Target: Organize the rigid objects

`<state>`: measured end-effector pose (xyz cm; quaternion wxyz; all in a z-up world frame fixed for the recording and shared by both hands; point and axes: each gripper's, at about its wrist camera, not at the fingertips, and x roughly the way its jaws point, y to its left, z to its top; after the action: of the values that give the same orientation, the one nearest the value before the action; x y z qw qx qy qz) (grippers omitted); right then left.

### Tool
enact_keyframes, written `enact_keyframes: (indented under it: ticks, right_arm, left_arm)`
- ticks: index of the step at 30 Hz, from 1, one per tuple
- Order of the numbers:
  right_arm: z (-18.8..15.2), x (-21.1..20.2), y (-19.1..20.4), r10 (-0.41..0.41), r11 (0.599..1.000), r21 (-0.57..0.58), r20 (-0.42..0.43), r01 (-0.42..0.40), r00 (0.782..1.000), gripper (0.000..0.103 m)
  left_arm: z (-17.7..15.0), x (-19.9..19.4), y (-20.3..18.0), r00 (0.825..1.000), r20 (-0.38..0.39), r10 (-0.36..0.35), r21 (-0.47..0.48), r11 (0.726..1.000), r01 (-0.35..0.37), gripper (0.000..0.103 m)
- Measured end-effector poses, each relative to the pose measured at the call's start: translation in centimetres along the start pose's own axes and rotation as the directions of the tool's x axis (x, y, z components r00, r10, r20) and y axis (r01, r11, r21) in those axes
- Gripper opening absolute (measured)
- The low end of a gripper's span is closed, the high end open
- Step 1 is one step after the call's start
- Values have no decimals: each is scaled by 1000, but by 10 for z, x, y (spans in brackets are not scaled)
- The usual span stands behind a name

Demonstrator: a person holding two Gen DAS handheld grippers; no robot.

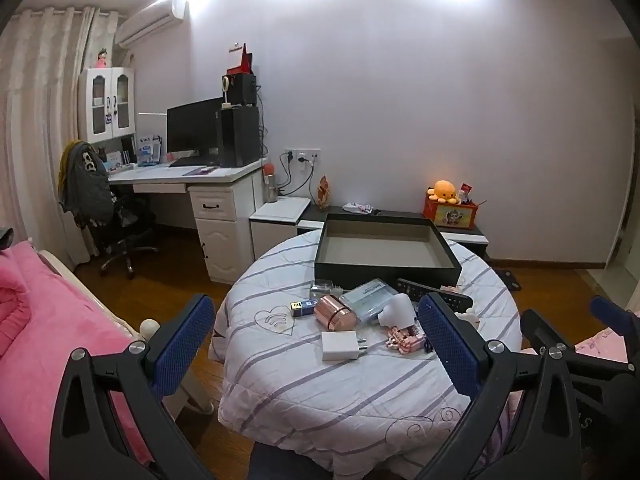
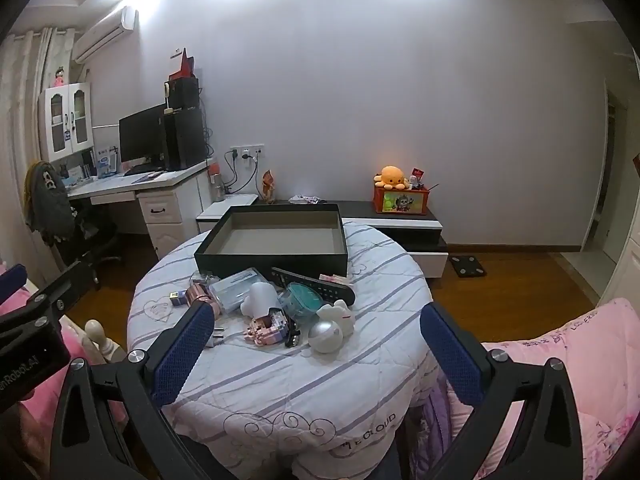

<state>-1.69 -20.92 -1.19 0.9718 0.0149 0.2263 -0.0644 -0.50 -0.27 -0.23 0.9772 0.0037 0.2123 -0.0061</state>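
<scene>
A round table under a striped white quilt (image 1: 344, 384) (image 2: 280, 376) holds an empty black shallow box (image 1: 384, 246) (image 2: 276, 240) at its far side. In front of the box lies a cluster: a white charger (image 1: 340, 345), a rose-gold cylinder (image 1: 334, 313), a black remote (image 2: 316, 285), a teal round case (image 2: 301, 298), a silver ball (image 2: 325, 336), a pink block toy (image 2: 269, 326) and a white figure (image 2: 338, 314). My left gripper (image 1: 316, 348) and right gripper (image 2: 316, 354) both hover open short of the cluster, holding nothing.
A pink bed (image 1: 44, 320) lies to the left and pink bedding (image 2: 568, 360) to the right of the table. A white desk with a monitor (image 1: 196, 130) and an office chair (image 1: 104, 216) stand at the left wall. A low cabinet (image 2: 400, 220) sits behind the table.
</scene>
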Motion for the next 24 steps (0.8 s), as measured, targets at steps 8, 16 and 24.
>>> enact_keyframes:
  ticks: [8,16,24]
  right_arm:
    - [2,-1,-2,-2,1000,9,2,2,1000,103]
    - [3,-1,-2,2,1000,11,3,-2,1000,103]
    - [3,-1,-3,2,1000,11,6,-2,1000,103]
  left_arm:
    - [1,-8,9,1000,27,6,-13,1000,-6,103]
    - [1,-10,11,1000,27,10,-11,1000,-10,103]
    - [-1,-7,13,1000,22,10,-14,1000,-10,103]
